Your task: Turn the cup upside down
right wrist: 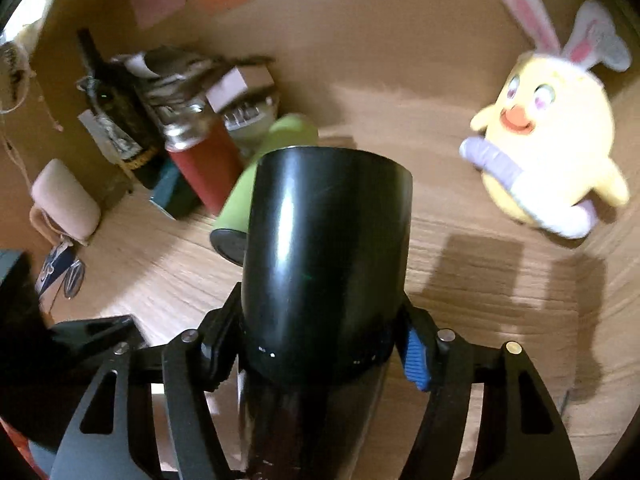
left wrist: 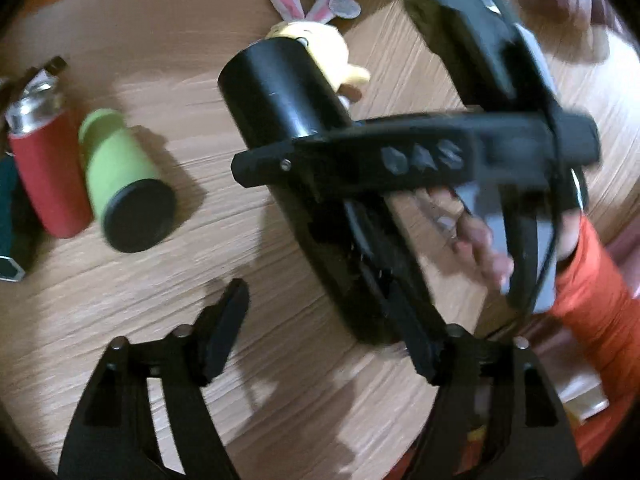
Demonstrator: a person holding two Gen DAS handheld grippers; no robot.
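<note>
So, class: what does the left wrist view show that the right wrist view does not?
Left only: the open left gripper, and the right gripper from outside, with the hand and orange sleeve.
Right only: the beige mug and the clutter behind the bottles.
Both: black cup, red bottle, green bottle, plush chick, table.

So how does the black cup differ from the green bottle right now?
The black cup is clamped in the right gripper above the table, while the green bottle lies on its side on the wood, untouched. The cup is glossy black all over; the bottle is matte green with a black end. Both are cylinders.
</note>
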